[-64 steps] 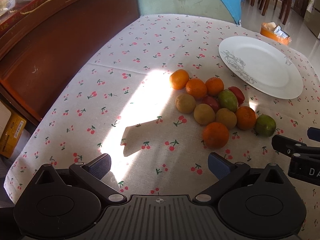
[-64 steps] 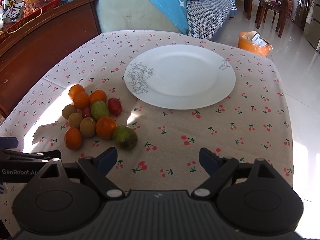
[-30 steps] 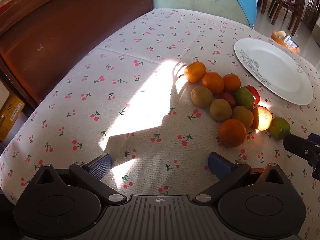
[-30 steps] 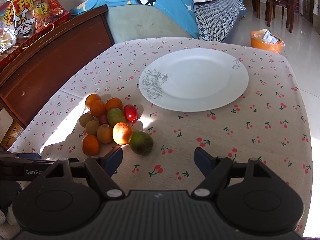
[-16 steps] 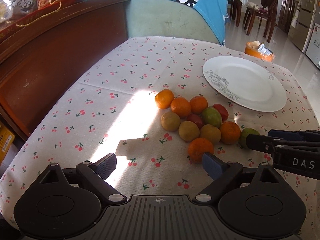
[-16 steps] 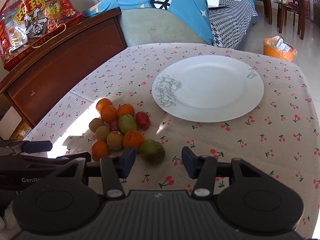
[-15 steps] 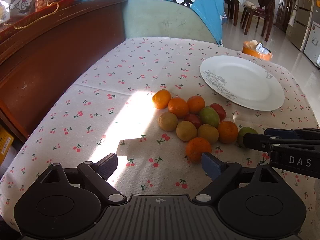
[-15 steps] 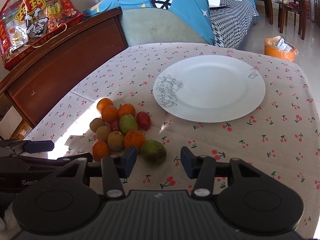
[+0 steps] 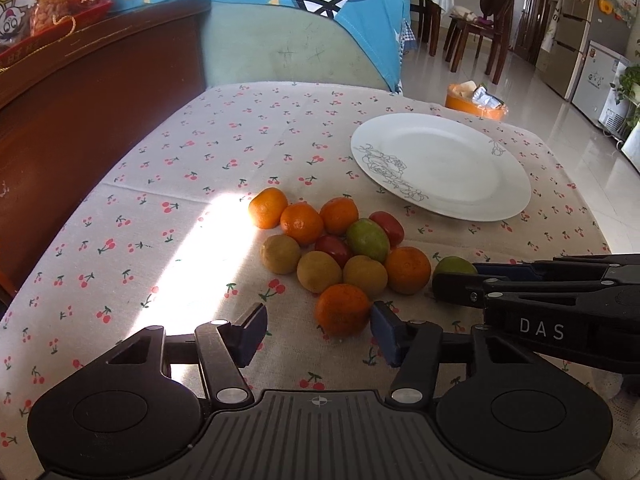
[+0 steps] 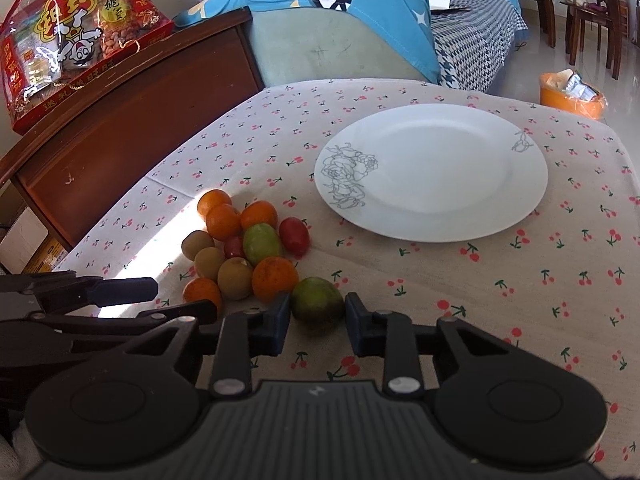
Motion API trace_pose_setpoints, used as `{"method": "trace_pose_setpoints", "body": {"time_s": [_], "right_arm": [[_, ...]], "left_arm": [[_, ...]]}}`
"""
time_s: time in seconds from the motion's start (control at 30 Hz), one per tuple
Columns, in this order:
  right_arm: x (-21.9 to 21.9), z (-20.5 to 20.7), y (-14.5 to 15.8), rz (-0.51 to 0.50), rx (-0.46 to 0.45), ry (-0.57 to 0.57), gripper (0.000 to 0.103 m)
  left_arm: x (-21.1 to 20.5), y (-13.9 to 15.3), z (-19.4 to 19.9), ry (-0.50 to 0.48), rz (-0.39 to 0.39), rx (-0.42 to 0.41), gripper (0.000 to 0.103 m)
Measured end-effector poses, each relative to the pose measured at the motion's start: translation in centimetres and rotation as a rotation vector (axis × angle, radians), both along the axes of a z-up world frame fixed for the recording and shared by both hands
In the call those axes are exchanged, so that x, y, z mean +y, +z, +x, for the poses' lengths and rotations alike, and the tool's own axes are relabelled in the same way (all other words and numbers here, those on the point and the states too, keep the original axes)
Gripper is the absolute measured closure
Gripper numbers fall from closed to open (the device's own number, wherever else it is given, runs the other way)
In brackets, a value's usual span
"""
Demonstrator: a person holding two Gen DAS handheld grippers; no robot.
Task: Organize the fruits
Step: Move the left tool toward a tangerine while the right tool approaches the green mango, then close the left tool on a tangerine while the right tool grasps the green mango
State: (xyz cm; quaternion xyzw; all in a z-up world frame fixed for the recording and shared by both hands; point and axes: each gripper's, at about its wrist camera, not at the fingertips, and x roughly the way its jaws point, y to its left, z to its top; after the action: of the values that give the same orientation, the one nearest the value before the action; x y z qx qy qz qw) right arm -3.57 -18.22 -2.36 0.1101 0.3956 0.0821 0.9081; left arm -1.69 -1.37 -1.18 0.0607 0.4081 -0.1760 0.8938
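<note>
A heap of small fruit lies on the cherry-print tablecloth: oranges, brown kiwis, red fruits and a green one (image 9: 367, 239). A white plate (image 9: 480, 176) with a line drawing lies behind it, bare; it also shows in the right wrist view (image 10: 448, 184). My left gripper (image 9: 318, 334) is open, its right pad beside the nearest orange (image 9: 342, 314). My right gripper (image 10: 316, 322) has its pads on both sides of a green fruit (image 10: 317, 307) at the heap's near right; the pads look close to it or just touching, and the fruit rests on the cloth.
A dark wooden cabinet (image 10: 132, 120) stands left of the table, with a red snack bag (image 10: 68, 44) on it. A sofa with a blue cover (image 10: 340, 12) is behind the table. An orange bin (image 10: 570, 96) stands on the floor at the right.
Both grippers have moved in toward the fruit and narrowed. The right gripper's pads now flank the green fruit. The left gripper's right pad is now next to the nearest orange.
</note>
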Motion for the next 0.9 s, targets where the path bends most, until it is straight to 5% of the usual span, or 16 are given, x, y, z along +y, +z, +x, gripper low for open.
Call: {"method": "trace_pose_setpoints", "body": {"time_s": [0.4, 0.5, 0.9], "right_arm": [[-0.5, 0.1, -0.2, 0.032, 0.019, -0.03, 0.071], [-0.6, 0.1, -0.3, 0.039, 0.019, -0.037, 0.071], [-0.3, -0.3, 0.4, 0.03, -0.004, -0.014, 0.073]], "left_arm": [[-0.6, -1.1, 0.1, 0.001, -0.018, -0.003, 0.061], [-0.7, -1.0, 0.1, -0.014, -0.03, -0.001, 0.074], [-0.7, 0.7, -0.4, -0.007, -0.051, -0.042, 0.075]]}}
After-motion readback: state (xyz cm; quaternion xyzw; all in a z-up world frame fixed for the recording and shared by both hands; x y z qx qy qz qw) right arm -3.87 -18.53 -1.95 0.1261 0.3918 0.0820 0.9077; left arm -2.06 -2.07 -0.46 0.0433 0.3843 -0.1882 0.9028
